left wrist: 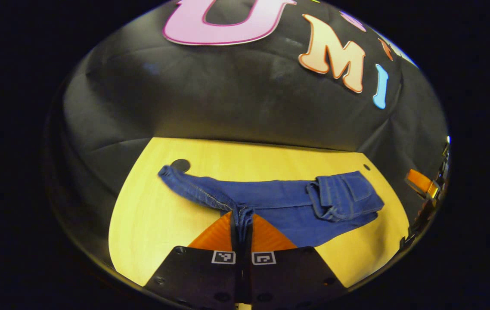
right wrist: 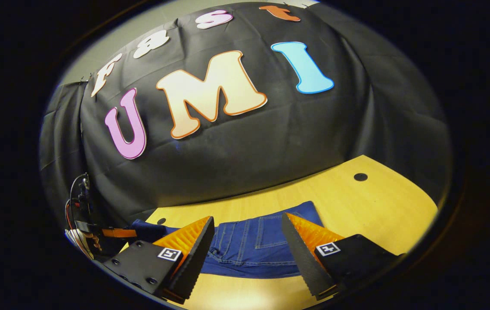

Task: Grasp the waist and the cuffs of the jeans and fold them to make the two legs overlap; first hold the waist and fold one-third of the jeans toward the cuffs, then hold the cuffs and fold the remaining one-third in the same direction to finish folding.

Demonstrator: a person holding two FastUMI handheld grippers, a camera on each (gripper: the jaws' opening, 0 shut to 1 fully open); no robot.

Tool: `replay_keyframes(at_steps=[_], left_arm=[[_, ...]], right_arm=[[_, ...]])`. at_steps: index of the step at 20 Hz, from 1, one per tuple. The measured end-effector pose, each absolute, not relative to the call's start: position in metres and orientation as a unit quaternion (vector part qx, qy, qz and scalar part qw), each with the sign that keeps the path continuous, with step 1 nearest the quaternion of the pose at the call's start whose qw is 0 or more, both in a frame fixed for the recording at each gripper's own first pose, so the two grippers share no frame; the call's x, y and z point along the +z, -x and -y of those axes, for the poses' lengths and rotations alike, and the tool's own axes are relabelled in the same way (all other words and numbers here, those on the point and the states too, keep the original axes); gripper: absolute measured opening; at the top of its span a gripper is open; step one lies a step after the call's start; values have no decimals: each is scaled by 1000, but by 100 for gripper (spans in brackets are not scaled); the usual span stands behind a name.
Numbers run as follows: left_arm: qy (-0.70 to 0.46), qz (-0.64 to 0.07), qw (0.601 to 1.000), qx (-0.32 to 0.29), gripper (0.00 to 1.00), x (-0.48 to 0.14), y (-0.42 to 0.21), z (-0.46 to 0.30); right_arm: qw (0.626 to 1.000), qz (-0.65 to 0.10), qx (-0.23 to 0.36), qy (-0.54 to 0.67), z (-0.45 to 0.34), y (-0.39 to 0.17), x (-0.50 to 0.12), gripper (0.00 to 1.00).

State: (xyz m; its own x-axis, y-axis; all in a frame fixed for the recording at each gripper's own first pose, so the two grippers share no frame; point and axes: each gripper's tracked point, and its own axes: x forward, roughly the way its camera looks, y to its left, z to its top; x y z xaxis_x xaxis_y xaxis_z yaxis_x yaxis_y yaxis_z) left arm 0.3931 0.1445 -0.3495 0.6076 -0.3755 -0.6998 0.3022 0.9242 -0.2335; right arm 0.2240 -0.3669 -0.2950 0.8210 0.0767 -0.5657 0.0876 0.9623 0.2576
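Note:
Dark blue jeans [left wrist: 279, 198] lie across the yellow wooden table [left wrist: 150, 215], the waist part with its back pocket [left wrist: 348, 191] folded over at the right. My left gripper [left wrist: 241, 219] is shut on a bunched strip of denim at the near edge; from there a narrow band of leg runs up-left to its end [left wrist: 168, 172]. In the right gripper view, my right gripper [right wrist: 248, 241] stands open just above the pocket area of the jeans [right wrist: 262, 249], with both fingers apart from the cloth. The right gripper's orange part [left wrist: 421, 183] shows at the far right of the left gripper view.
Round cable holes sit in the table near the back edge [left wrist: 180, 165], [left wrist: 366, 167], [right wrist: 360, 177]. The black booth wall rises right behind the table. Bare tabletop [right wrist: 378, 202] stretches to the right of the jeans. The other gripper with its cables [right wrist: 85, 228] shows at the left.

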Motion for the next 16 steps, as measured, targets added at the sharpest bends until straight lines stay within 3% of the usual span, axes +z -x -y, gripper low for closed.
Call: replay_keyframes(at_steps=[8, 16], left_arm=[[45, -360, 900, -243, 0, -303, -394, -7], [29, -339, 884, -322, 0, -298, -382, 144]], right_arm=[[946, -299, -6, -126, 444, -202, -272, 97], [949, -291, -23, -115, 521, -184, -251, 97]])
